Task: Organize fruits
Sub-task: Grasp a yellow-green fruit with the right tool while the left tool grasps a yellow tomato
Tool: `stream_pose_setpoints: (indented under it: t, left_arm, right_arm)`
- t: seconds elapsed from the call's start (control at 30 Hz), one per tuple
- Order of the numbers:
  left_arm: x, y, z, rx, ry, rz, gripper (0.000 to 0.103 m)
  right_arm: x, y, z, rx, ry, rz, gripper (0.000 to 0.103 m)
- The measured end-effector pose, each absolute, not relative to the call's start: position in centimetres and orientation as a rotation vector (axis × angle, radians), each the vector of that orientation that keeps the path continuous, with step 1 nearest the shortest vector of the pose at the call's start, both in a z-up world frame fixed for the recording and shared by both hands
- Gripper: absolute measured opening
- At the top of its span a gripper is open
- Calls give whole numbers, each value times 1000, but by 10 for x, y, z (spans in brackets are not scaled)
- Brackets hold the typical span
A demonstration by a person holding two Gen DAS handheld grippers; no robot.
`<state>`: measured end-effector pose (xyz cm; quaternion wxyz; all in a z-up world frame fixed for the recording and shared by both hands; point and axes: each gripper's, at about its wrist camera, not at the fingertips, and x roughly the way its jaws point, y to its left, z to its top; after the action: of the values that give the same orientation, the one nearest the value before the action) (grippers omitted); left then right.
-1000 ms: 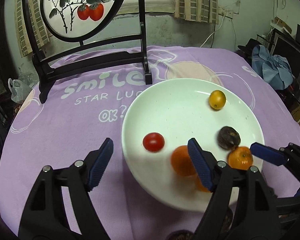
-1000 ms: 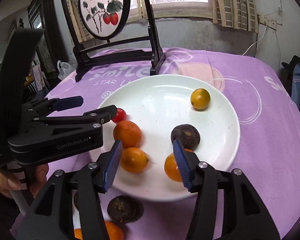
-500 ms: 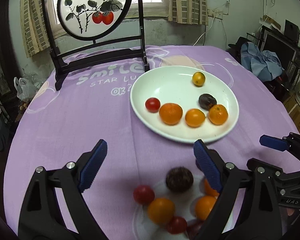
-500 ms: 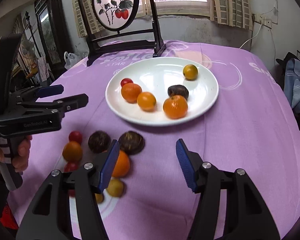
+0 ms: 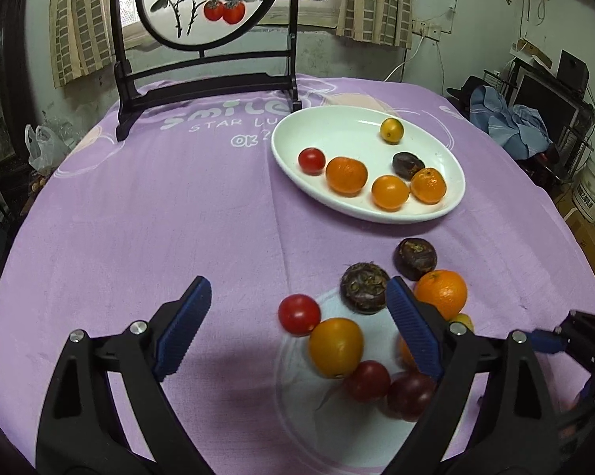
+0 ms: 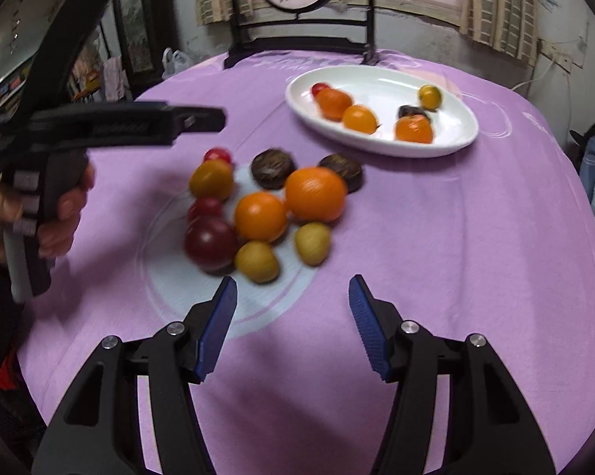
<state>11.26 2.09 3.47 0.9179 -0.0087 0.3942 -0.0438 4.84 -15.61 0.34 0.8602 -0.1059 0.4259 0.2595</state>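
Observation:
A white plate (image 5: 337, 126) (image 6: 455, 134) holds several fruits: a red tomato (image 5: 311, 160), oranges, a dark fruit and a small yellow one (image 5: 391, 130). Nearer me a loose pile lies on the purple cloth: a red tomato (image 5: 299, 314), an orange-yellow fruit (image 5: 335, 346), two dark brown fruits (image 5: 364, 287), a big orange (image 6: 315, 193), dark red ones and two yellow-green ones (image 6: 312, 242). My left gripper (image 5: 297, 328) is open above the pile. My right gripper (image 6: 293, 326) is open and empty, just short of the pile. The left gripper also shows in the right wrist view (image 6: 194, 120).
A black wooden stand with a round painted screen (image 5: 206, 4) stands at the table's far edge, behind the plate. The round table (image 5: 139, 217) drops off on all sides. Blue clothes (image 5: 507, 118) and boxes lie off to the right.
Both grippers have pulled back from the plate toward me, so the loose fruit pile has come into view. Both stayed open and empty.

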Motion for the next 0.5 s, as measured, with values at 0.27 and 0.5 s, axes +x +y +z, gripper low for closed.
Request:
stream_pose_setpoints:
  t: [0.27,0.5]
  left_arm:
    - [112,41,25,-57,820,-91,91]
    - [112,49,25,-105,851,-108,91]
  right_arm:
    - [58,-127,-12,-268,938,556,49]
    - [67,-112,-16,-306,924,583,42]
